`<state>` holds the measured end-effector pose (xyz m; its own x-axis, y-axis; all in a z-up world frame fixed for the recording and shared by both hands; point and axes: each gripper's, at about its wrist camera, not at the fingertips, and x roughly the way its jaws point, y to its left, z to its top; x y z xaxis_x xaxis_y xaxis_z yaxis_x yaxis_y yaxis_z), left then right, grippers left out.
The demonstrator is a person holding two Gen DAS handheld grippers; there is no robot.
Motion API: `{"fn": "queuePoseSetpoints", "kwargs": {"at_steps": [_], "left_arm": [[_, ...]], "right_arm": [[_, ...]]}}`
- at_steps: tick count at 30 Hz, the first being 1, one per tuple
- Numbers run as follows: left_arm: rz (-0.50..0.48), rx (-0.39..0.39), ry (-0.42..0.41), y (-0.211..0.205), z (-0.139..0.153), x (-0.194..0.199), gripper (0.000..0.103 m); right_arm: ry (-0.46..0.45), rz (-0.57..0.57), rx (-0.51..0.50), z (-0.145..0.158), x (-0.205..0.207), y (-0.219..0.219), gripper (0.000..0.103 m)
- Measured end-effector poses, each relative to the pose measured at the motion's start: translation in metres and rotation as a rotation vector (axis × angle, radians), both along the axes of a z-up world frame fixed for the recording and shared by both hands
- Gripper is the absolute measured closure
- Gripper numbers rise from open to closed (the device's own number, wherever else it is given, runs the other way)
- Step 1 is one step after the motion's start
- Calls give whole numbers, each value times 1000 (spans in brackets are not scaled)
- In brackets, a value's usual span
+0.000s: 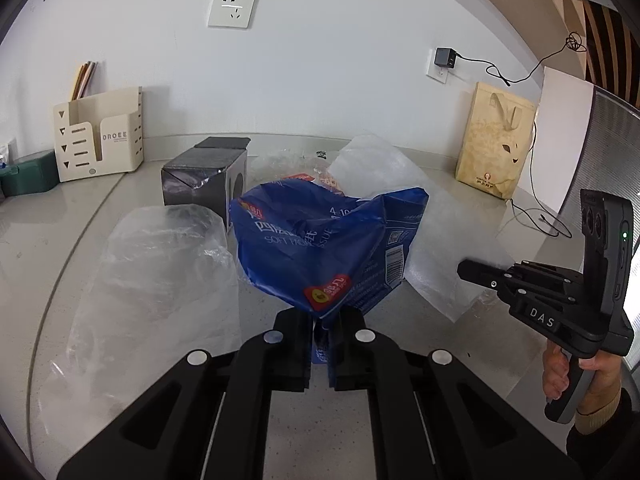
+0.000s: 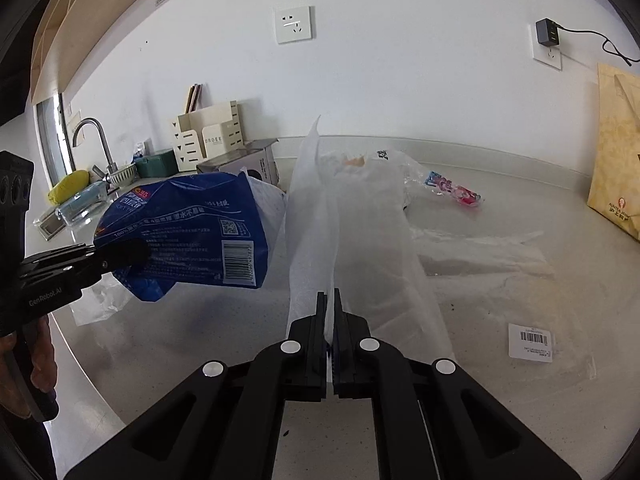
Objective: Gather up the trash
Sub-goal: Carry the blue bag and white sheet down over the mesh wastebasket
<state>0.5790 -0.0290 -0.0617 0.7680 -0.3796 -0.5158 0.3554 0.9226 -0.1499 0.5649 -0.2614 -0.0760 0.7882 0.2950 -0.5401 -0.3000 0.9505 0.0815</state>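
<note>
My left gripper (image 1: 319, 322) is shut on a crumpled blue tissue wrapper (image 1: 320, 240) and holds it above the grey counter (image 1: 40, 240). The wrapper (image 2: 192, 232) and left gripper (image 2: 138, 254) also show at the left of the right wrist view. My right gripper (image 2: 330, 300) is shut on a white translucent plastic sheet (image 2: 320, 216) that stands up from the counter; it appears at the right of the left wrist view (image 1: 464, 270). A clear plastic bag (image 1: 160, 272) lies left of the wrapper. A red-and-blue candy wrapper (image 2: 454, 190) lies further back.
A black box (image 1: 204, 184), a cream organiser (image 1: 100, 140) and a green case (image 1: 28, 176) stand at the back left. A yellow paper bag (image 1: 496, 148) and a charger cable (image 1: 532, 208) are at the right. A sink faucet (image 2: 92, 136) is far left. A barcode label (image 2: 530, 342) lies on clear film.
</note>
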Motion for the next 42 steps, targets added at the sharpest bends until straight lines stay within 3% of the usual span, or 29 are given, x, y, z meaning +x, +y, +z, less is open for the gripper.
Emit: {"fn": "queuePoseSetpoints", "kwargs": {"at_steps": [8,15,21,31,35,42], "left_arm": [[3,-25,-22,10,11,-32,97],[6,-38,-50,22,18,-89,97],[28,-40,-45,30,9,-147,97],[49,-42,43,36,-33,-247,97],[50,-12,89,36,-49,-272,97],[50,12,198,38,-93,-293,97]], "right_arm": [[-43,-20,-8,16,-25,2,97],[-107,-18,-4,31,-85,5,97],[-142,-13,-54,27,-145,15,97],[-102,75,-67,-8,-249,32,97],[-76,88,-98,-30,-279,43,97],[42,124,-61,-77,-308,52,97]]}}
